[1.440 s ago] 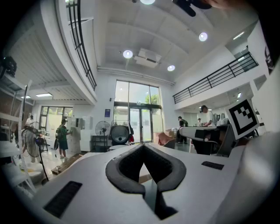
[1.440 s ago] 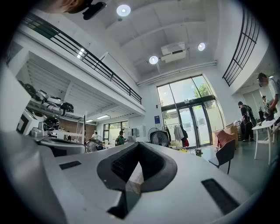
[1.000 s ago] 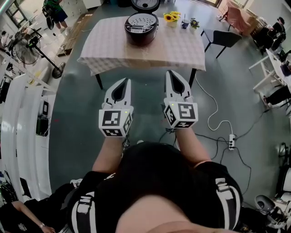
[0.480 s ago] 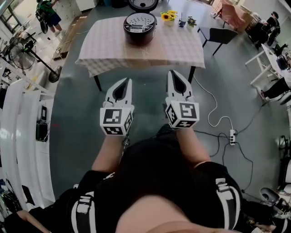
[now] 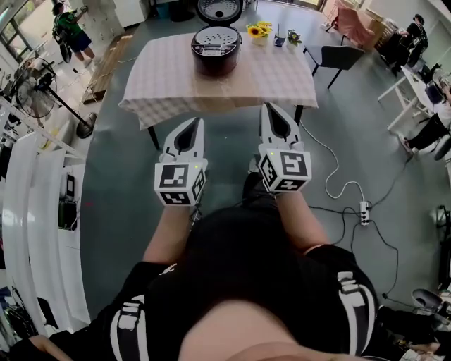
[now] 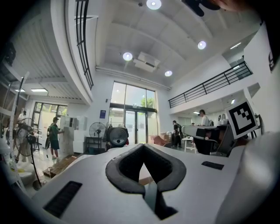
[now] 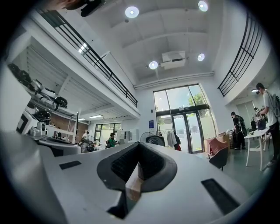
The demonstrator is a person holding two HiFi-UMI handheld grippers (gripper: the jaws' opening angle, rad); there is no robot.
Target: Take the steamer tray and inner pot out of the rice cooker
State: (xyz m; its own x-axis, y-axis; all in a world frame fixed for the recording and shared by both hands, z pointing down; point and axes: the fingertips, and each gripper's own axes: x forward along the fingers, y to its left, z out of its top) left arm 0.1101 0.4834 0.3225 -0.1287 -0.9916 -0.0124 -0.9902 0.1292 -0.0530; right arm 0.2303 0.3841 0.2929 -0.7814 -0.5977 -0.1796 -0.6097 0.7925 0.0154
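Note:
The black rice cooker (image 5: 217, 51) stands at the far side of the checked-cloth table (image 5: 218, 81), its lid (image 5: 220, 10) swung up and open. A pale perforated steamer tray (image 5: 216, 37) lies in its mouth; the inner pot under it is hidden. Both grippers are held out side by side over the floor, well short of the table. My left gripper (image 5: 189, 125) is shut and empty, as is my right gripper (image 5: 273, 110). The left gripper view shows its jaws (image 6: 144, 148) closed, with the round lid (image 6: 117, 136) far ahead. In the right gripper view the jaws (image 7: 139, 148) are likewise closed.
Yellow flowers (image 5: 262, 28) and small items sit on the table right of the cooker. A dark chair (image 5: 342, 56) stands at the table's right. A standing fan (image 5: 39, 81) and white benches (image 5: 32, 204) line the left. A cable and power strip (image 5: 363, 211) lie on the floor at right.
Both grippers keep their shut pose in front of the body. The table with the cooker has slid slightly lower in the head view, a little nearer.

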